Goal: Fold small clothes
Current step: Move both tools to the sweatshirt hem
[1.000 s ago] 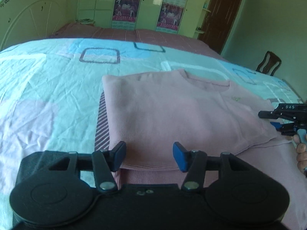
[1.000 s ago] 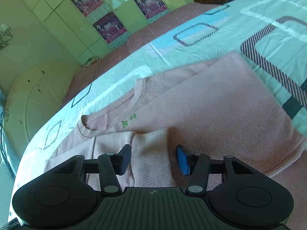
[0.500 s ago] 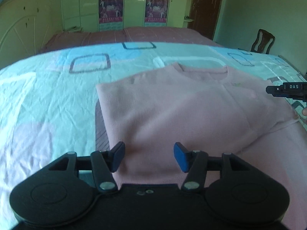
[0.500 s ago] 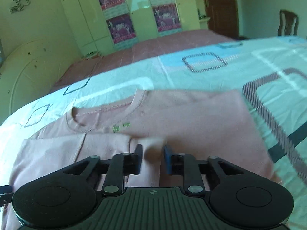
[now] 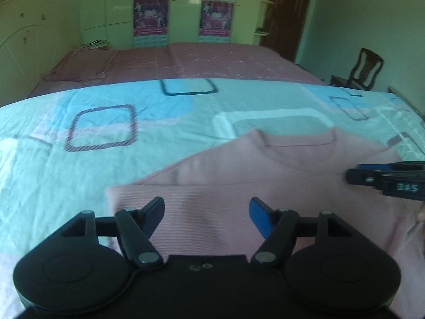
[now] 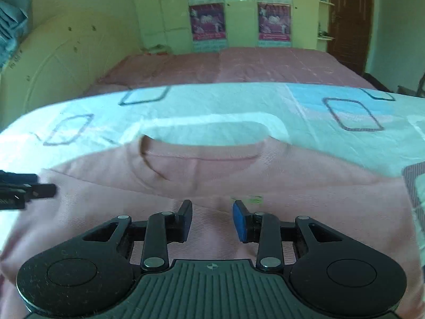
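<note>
A pink knit top (image 5: 239, 186) lies flat on the patterned bedsheet (image 5: 106, 138), neckline away from me, its left side folded in. It also fills the lower right wrist view (image 6: 292, 186). My left gripper (image 5: 206, 214) is open and empty, just above the folded left part. My right gripper (image 6: 212, 219) is open and empty over the chest, below the collar (image 6: 202, 156), near a small green mark (image 6: 252, 200). Each gripper shows at the edge of the other's view: the right one (image 5: 387, 179), the left one (image 6: 24, 190).
The light sheet with square outlines spreads around the top (image 6: 212, 117). Beyond it lies a maroon bedspread (image 5: 186, 61). A wardrobe with posters (image 5: 183, 8) stands at the back wall. A wooden chair (image 5: 364, 69) and a dark door (image 5: 289, 13) are at the right.
My right gripper closed on a folded sleeve piece half a second ago; now it is open and sits over the chest. Both grippers have moved forward toward the collar.
</note>
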Tool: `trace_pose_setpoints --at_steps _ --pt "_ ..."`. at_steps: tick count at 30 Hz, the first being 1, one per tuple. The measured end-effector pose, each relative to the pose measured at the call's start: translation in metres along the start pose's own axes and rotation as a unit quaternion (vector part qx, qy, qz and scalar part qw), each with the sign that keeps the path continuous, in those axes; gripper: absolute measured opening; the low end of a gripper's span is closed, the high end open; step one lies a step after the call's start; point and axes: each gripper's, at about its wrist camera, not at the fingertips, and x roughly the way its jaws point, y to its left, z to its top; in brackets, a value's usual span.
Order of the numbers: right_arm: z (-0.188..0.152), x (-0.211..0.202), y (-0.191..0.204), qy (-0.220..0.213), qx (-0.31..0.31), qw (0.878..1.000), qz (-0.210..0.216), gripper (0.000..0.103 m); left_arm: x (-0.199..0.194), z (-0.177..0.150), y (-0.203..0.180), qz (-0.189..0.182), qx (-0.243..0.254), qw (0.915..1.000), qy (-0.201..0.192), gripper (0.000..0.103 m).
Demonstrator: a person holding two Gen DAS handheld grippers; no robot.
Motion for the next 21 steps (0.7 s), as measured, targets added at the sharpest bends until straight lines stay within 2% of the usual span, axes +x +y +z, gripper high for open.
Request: trace_pose_setpoints --at_steps 2,4,6,7,9,10,11,12,13,14,16,17,19,21 --pt "-0.002 0.014 0.015 0.026 -0.004 0.999 0.037 0.035 0.007 -0.004 -0.031 -0.013 0.023 0.9997 0.002 0.076" --pt "-0.006 0.030 0.022 0.049 -0.008 0.998 0.025 0.034 0.018 -0.012 -0.044 -0.012 0.020 0.9995 0.019 0.067" --pt "-0.008 0.029 0.014 0.049 0.005 0.998 0.038 0.034 0.022 -0.021 -0.038 -0.004 0.009 0.9997 0.024 0.077" --pt "-0.008 0.023 0.012 0.050 -0.001 0.998 0.036 0.034 0.018 -0.027 -0.033 0.006 0.013 0.9997 0.019 0.077" --pt "-0.015 0.004 0.004 0.044 -0.039 0.998 -0.031 0.034 0.008 -0.039 -0.017 0.039 0.019 0.9989 0.019 0.079" --pt "-0.021 -0.005 -0.007 0.040 -0.042 0.997 -0.045 0.034 0.000 -0.046 -0.007 0.055 0.018 0.9981 0.017 0.079" --pt "-0.028 -0.013 -0.021 0.044 -0.041 0.996 -0.059 0.034 -0.010 -0.055 0.003 0.049 0.013 0.9987 0.011 0.078" --pt "-0.035 -0.020 -0.033 0.040 -0.038 0.997 -0.048 0.034 -0.017 -0.061 0.007 0.046 0.018 0.9988 0.007 0.079" --pt "-0.039 -0.028 -0.042 0.035 -0.029 0.998 -0.048 0.034 -0.019 -0.063 0.005 0.067 0.037 0.9969 0.014 0.080" --pt "-0.040 -0.032 -0.045 0.039 -0.024 0.998 -0.049 0.033 -0.022 -0.063 0.002 0.071 0.043 0.9964 0.016 0.080" --pt "-0.037 -0.045 -0.042 0.025 -0.011 0.998 -0.048 0.034 -0.028 -0.056 -0.003 0.075 0.032 0.9964 0.024 0.076" --pt "-0.037 -0.055 -0.038 0.013 -0.011 0.999 -0.044 0.034 -0.034 -0.055 -0.008 0.071 0.030 0.9969 0.017 0.072" --pt "-0.041 -0.072 -0.029 0.002 -0.023 0.999 -0.034 0.034 -0.050 -0.057 -0.022 0.055 0.024 0.9982 -0.003 0.072" --pt "-0.051 -0.080 -0.021 0.012 -0.045 0.999 -0.025 0.034 -0.059 -0.065 -0.040 0.044 0.036 0.9983 -0.014 0.075"
